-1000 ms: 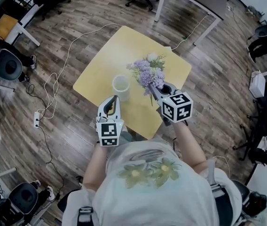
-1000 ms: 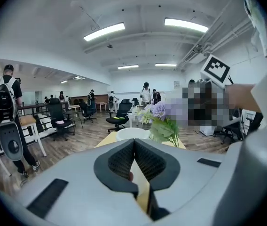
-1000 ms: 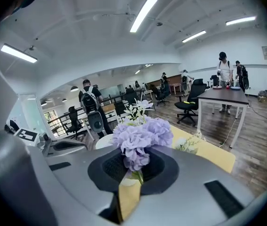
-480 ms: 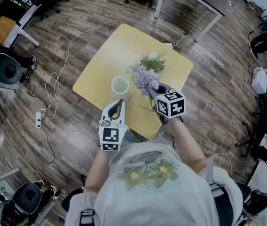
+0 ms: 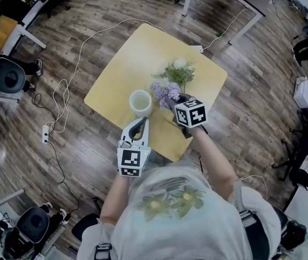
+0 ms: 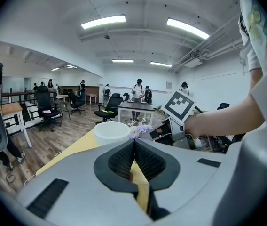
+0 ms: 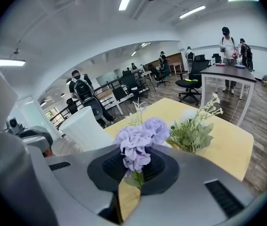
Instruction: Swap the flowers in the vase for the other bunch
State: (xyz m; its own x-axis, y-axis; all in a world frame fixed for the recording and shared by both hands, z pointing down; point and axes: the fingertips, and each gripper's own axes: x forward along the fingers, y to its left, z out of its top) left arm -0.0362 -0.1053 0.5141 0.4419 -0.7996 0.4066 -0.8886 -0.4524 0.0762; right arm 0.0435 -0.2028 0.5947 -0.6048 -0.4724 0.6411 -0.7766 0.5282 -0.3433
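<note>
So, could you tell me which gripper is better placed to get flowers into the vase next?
Right. The right gripper is shut on the stem of the purple bunch, just beside the empty vase. The left gripper is shut on nothing, short of the vase.

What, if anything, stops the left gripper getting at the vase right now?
Probably nothing, so likely yes: the vase stands just ahead of the left gripper with nothing between them. Its jaws are shut, though.
</note>
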